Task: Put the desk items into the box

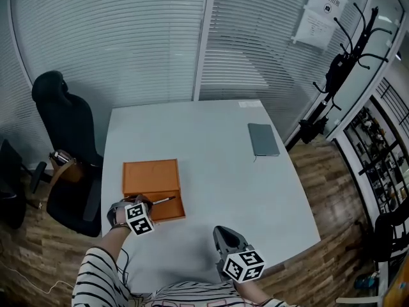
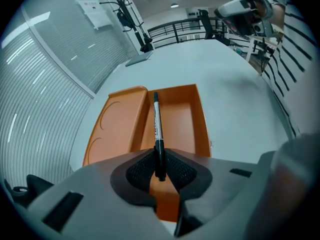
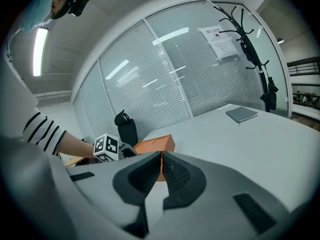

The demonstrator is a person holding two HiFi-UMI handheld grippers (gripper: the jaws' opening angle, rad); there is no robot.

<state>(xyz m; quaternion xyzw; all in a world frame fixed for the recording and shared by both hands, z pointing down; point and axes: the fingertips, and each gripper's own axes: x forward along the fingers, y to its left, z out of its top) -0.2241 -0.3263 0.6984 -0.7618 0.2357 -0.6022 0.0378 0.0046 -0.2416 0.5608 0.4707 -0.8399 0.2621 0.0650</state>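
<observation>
Because my left gripper pinches the light, stiff, slippery pen by its very end over the box, I reckon it could swivel; my right gripper is closed on nothing.

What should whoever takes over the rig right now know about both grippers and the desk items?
Left gripper: shut on the black marker pen, held out over the open orange box, not yet released.
Right gripper: shut, empty, near the front edge of the white table.
Grey notebook: flat on the table, far right, apart from the box.
Done: nothing seen lying in the box.
Left: drop the pen in, then fetch the notebook.
</observation>
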